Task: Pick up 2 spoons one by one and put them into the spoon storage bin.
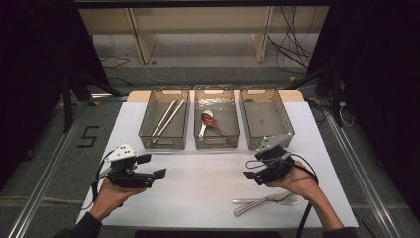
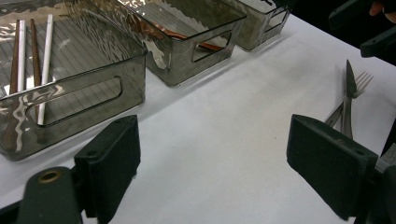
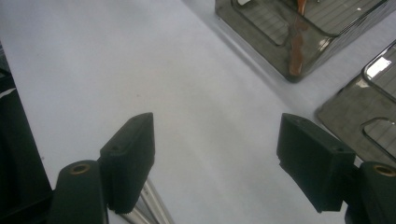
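Forks [image 1: 267, 201] lie crossed on the tabletop [image 1: 208, 193], just under the right gripper [image 1: 253, 174], its fingers wide apart and empty. Left gripper [image 1: 154, 166] hovers open too, holding nothing. Risk: pinching both overlapped handles together, or one fork sliding off the smooth sheet.

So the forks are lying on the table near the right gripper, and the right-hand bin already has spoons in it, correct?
Not quite. The forks do lie on the table near the right gripper, but the right-hand bin holds no spoons. The high view shows the spoons in the middle bin.
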A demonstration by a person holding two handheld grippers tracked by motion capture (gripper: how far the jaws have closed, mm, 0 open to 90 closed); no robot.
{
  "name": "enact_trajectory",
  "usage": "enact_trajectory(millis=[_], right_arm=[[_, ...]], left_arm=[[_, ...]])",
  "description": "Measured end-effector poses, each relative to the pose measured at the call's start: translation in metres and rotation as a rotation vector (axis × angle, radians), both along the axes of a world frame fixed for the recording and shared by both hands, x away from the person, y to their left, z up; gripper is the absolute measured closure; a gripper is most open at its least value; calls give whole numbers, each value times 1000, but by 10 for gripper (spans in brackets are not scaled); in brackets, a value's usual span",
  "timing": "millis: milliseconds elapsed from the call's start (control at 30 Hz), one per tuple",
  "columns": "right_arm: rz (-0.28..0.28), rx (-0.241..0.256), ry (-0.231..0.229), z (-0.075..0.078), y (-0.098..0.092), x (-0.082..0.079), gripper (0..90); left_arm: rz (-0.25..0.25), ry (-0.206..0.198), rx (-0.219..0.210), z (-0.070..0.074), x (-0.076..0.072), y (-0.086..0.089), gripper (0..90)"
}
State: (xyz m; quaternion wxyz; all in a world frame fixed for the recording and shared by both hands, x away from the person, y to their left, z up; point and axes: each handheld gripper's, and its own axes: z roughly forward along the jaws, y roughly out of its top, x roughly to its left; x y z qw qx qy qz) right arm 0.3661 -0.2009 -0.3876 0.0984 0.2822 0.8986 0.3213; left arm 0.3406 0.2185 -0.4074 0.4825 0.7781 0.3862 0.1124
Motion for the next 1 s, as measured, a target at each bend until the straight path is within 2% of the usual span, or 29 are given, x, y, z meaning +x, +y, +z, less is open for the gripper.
enact_trajectory(millis=[567, 1000], right_arm=[[72, -61, 26, -13, -3, -18, 271], [93, -102, 59, -21, -1, -28, 262]], left_arm=[[-2, -3, 0, 0, 0, 0, 170], [-4, -3, -1, 0, 0, -1, 170]])
